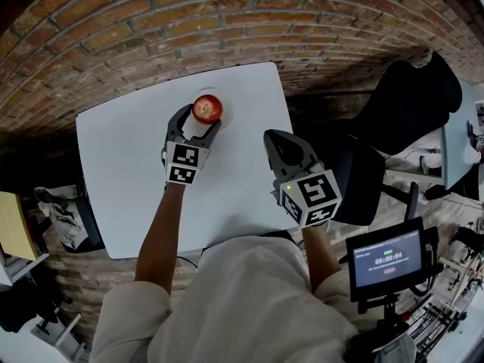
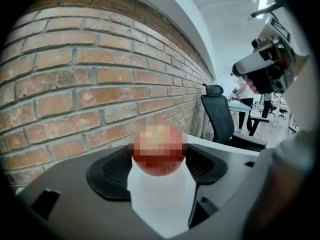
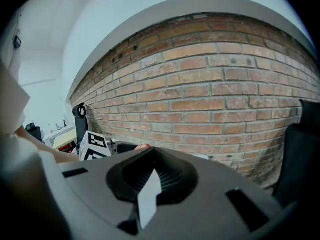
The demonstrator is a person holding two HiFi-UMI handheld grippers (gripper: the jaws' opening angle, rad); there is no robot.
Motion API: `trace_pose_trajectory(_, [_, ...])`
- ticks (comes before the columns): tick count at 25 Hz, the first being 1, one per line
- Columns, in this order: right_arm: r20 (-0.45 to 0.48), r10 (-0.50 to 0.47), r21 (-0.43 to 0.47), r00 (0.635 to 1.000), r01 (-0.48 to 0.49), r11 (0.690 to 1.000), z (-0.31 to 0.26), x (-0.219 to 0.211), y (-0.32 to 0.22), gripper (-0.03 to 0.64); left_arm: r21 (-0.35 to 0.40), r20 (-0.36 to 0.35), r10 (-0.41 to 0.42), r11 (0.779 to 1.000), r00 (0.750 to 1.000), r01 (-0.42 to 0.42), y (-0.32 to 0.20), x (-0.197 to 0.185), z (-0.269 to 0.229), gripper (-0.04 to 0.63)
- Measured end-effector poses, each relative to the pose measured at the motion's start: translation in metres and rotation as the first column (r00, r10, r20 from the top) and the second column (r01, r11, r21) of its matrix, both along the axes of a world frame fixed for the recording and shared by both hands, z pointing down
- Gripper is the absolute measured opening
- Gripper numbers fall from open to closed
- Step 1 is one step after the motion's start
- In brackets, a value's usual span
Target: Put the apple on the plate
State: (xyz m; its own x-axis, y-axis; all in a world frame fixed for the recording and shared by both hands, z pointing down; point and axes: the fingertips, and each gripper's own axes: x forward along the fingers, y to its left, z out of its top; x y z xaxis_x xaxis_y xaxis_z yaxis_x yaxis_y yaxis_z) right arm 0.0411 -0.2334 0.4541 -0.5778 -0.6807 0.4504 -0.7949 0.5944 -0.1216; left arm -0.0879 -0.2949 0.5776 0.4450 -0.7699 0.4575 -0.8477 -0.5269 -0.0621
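Observation:
A red apple (image 1: pixel 207 108) sits at the far middle of the white table (image 1: pixel 128 187). My left gripper (image 1: pixel 198 123) reaches to it, and its two black fingers hold the apple at their tips. In the left gripper view the apple (image 2: pixel 159 149) fills the gap between the pads of the left gripper (image 2: pixel 160 184). A faint round rim beside the apple may be the white plate (image 1: pixel 224 113); I cannot tell for sure. My right gripper (image 1: pixel 274 137) hangs at the table's right edge, shut and empty. Its jaws meet in the right gripper view (image 3: pixel 149 186).
A brick wall (image 1: pixel 227 21) runs close behind the table. A black office chair (image 1: pixel 408 97) stands to the right, beside a screen on a stand (image 1: pixel 387 262). A bag (image 1: pixel 68 218) lies on the floor at the left.

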Motion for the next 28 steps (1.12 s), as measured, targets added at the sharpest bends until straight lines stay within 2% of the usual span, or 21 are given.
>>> trace_pose_trajectory(14, [0.004,-0.002,-0.019,1.000,0.002,1.000,-0.005,-0.004,0.010,0.003,-0.084,0.038,-0.019,0.996,0.999,0.022,-0.001,-0.008,0.035,0.339])
trace_pose_trajectory(18, [0.001,0.001,-0.019,1.000,-0.001,1.000,-0.008,-0.004,0.011,0.003,-0.079,0.049,-0.020,0.997,0.999,0.024,-0.001,-0.010,0.042,0.339])
trace_pose_trajectory(28, [0.005,-0.007,-0.037,1.000,0.008,0.999,-0.006,-0.008,0.017,0.003,-0.089,0.134,0.000,0.996,0.991,0.012,0.004,-0.005,0.051,0.339])
